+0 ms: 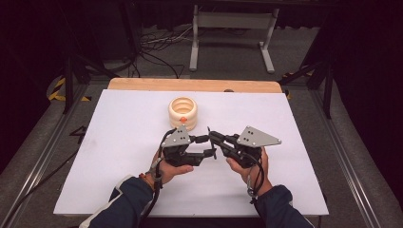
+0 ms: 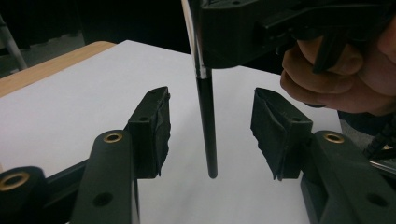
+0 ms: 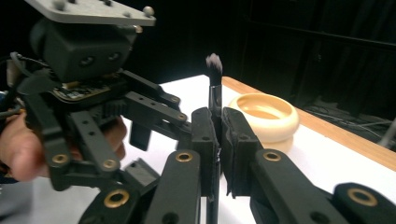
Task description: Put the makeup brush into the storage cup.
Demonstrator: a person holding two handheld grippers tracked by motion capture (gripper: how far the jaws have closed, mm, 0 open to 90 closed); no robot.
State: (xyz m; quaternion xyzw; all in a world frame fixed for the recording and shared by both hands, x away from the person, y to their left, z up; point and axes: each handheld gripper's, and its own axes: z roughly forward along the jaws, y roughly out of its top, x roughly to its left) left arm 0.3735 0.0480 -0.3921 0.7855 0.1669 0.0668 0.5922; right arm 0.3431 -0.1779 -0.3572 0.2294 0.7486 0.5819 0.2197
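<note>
We are pinching the brush (image 3: 214, 74) upright in the right gripper (image 3: 219, 140) above the table (image 1: 119, 156); the left gripper (image 2: 210, 133) is spread around its handle, not touching — we are centring before squeezing.

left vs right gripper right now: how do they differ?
The right gripper is shut on the brush, jaws clamping its handle; the left gripper is open, its pads either side of the handle, apart from it. The right has the bristles above its jaws; the left frames the bare lower end. Both meet mid-table.
</note>
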